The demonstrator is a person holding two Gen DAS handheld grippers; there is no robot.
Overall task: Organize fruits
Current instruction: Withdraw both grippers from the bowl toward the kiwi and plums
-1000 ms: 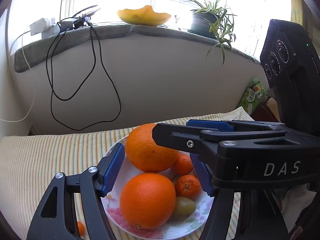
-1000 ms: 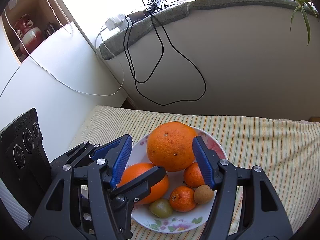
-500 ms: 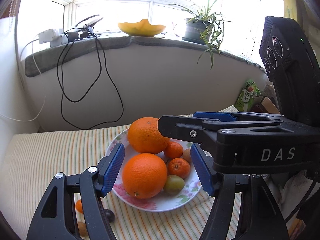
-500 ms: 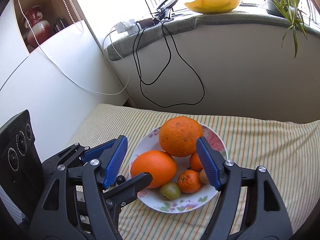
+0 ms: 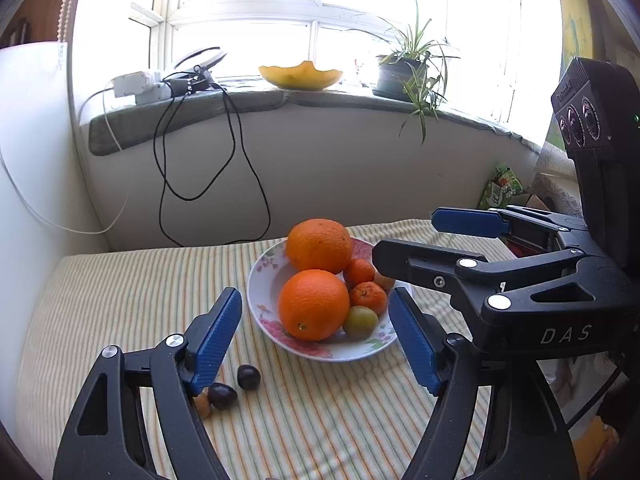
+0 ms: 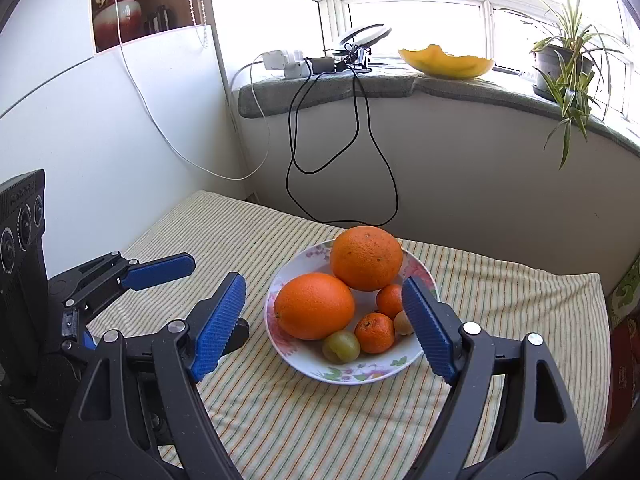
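- We hold a hand-held gripper in each hand above a tabletop [image 6: 500, 292] covered with a striped cloth, facing a sunlit window.
- Our left hand-held gripper [image 5: 316, 336] is released, its blue pads spread wide with nothing between them; the plate shows through the gap.
- Our right hand-held gripper [image 6: 324, 322] is likewise released and empty, its pads framing the same plate from the other side.
- A flowered plate [image 6: 348, 372] sits near the middle of the cloth, gathering the fruit in one place.
- Two large oranges [image 6: 316, 306] fill the plate's far and left parts, the rear one resting partly on its neighbours.
- Two small tangerines [image 6: 374, 332], a green plum [image 6: 341, 346] and a small brownish fruit [image 6: 402, 323] nestle against them on the near side.
- Two dark round fruits [image 5: 248, 377] lie loose on the cloth, just beside the left pad of our left hand-held gripper and apart from the plate.
- A small orange-tan fruit [image 5: 203, 405] touches one of them, partly hidden by that pad.
- We judge these loose pieces to be what is left to collect; being small and round, they may roll when pinched.
- Behind, a windowsill carries a yellow bowl [image 6: 446, 62], a potted plant [image 6: 566, 66] and dangling black cables [image 6: 340, 160], all well apart from the work.
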